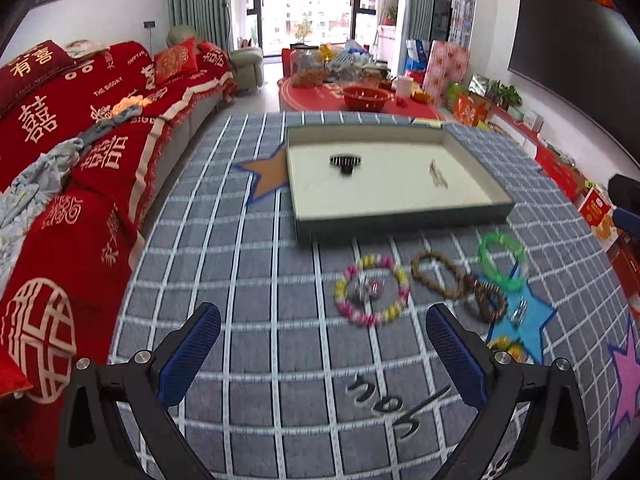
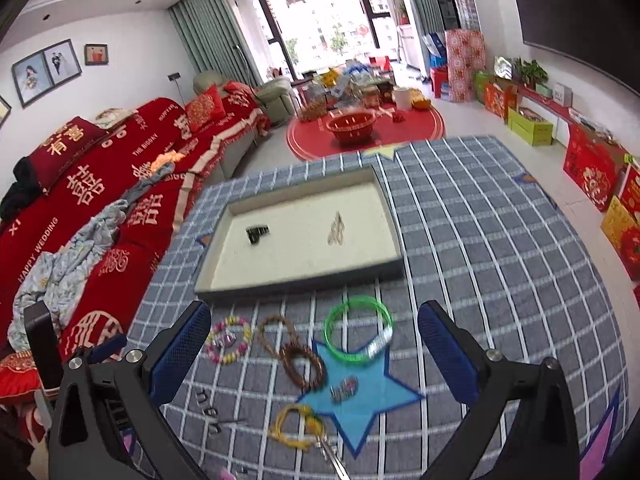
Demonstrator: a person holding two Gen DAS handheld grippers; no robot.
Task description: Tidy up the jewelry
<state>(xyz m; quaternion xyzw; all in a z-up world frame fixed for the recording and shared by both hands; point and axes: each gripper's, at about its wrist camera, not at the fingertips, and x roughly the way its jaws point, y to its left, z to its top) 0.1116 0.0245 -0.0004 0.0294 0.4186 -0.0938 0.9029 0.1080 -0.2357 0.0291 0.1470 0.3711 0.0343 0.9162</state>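
Observation:
A shallow grey tray [image 1: 400,222] [image 2: 304,276] with a cream floor lies on the checked cloth; inside are a black hair clip [image 1: 345,162] [image 2: 258,234] and a small silver piece [image 1: 437,174] [image 2: 336,229]. In front of it lie a pink-and-yellow bead bracelet [image 1: 372,290] [image 2: 230,340], brown bead bracelets [image 1: 460,284] [image 2: 298,354], a green bangle [image 1: 503,254] [image 2: 358,330], small silver pieces [image 2: 344,390] and a yellow cord bracelet [image 2: 294,426]. My left gripper [image 1: 322,354] hovers open, nothing between its fingers. My right gripper [image 2: 314,354] hangs open above the bracelets, holding nothing.
A red-covered sofa [image 1: 72,152] [image 2: 100,208] runs along the left. Beyond the cloth stands a round red table [image 2: 368,136] with a red basket [image 1: 366,98] and jars. Red and yellow boxes [image 2: 592,168] line the right wall. Dark hairpins [image 1: 384,404] lie near the cloth's front.

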